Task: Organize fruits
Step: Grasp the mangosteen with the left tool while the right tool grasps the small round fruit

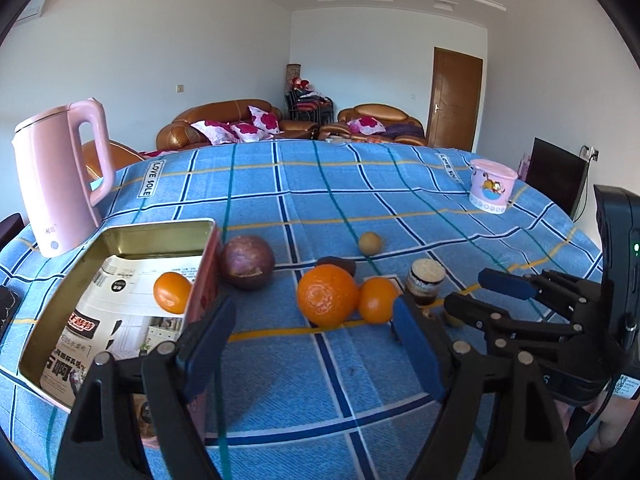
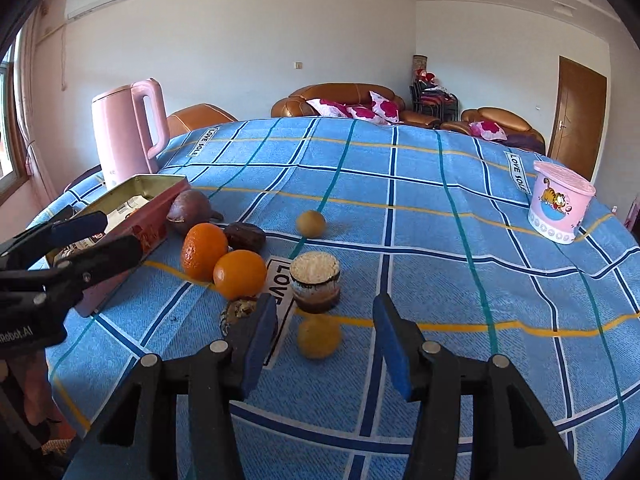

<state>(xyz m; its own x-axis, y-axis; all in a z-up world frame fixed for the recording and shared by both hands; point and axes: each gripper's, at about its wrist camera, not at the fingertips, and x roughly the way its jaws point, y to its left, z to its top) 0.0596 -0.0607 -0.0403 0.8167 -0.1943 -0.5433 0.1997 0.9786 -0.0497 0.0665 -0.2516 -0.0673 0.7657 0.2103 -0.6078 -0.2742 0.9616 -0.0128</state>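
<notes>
The right gripper (image 2: 324,344) is being held with its jaws spread wide and empty, and a small yellow fruit (image 2: 319,337) is lying on the bench straight ahead between them, just short of the pads. Being round, it offers no long axis to line up with. The left gripper (image 1: 316,344) is likewise being held wide open with nothing in it, the large orange (image 1: 327,295) and the smaller orange (image 1: 377,299) touching each other just beyond its jaws. The tin box (image 1: 208,276), already holding one orange (image 1: 172,292), is sitting towards the bench's left edge, nearer the left gripper. The yellow fruit is judged nearer the right gripper, so a short forward advance seems to be what is needed.
</notes>
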